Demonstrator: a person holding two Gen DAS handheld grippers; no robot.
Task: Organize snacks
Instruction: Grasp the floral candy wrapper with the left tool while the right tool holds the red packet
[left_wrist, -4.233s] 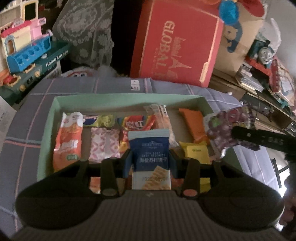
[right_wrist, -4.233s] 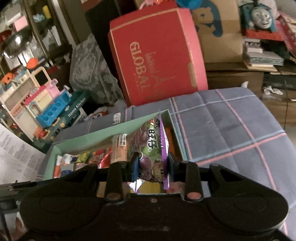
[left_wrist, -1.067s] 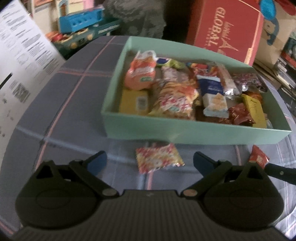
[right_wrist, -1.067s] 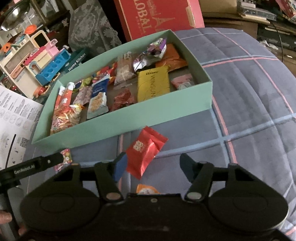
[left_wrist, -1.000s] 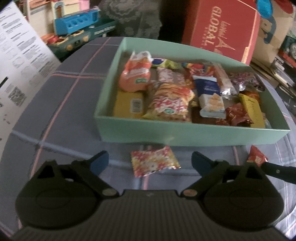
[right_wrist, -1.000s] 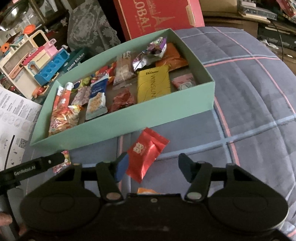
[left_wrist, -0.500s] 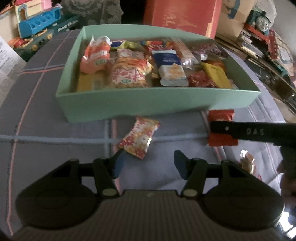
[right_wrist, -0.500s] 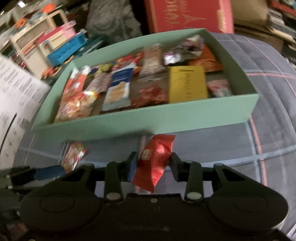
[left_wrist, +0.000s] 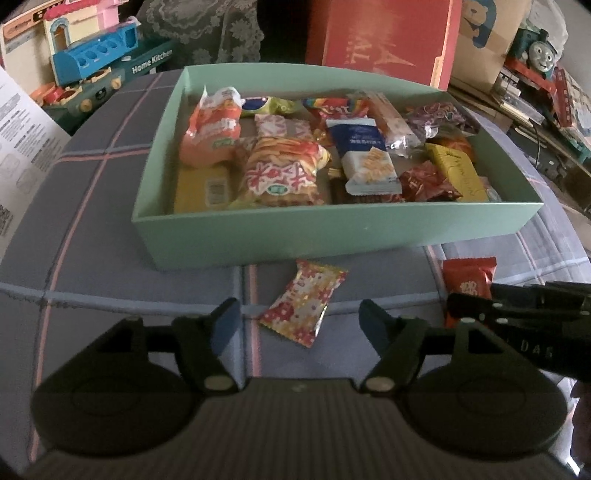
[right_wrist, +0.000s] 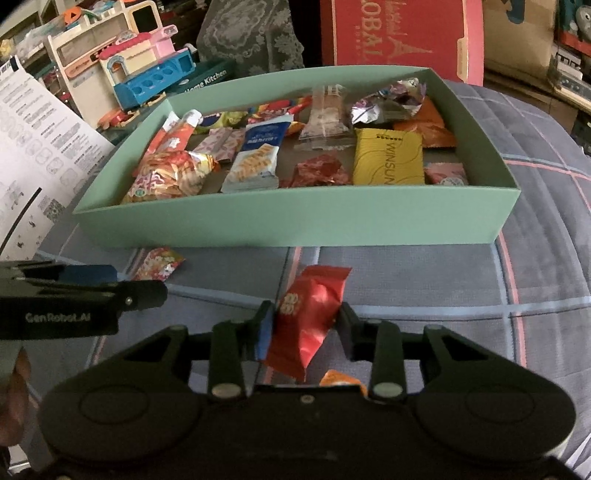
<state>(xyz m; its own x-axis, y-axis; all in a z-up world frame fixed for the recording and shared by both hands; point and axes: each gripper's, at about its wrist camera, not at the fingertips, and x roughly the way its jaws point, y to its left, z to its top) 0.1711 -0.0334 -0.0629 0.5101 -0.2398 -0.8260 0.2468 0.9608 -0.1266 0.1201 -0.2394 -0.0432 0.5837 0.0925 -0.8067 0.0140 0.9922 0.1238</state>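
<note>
One orange packet (right_wrist: 341, 377) under right gripper (right_wrist: 303, 325)

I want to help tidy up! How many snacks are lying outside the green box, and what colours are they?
Red packet, gripped by the right gripper: 1
Red-and-yellow flowery packet: 1
Orange packet, mostly hidden under the right gripper: 1
Total outside the green box: 3

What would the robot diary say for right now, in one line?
right gripper: shut on red packet | left gripper: open around flowery packet | green box: behind both
</note>
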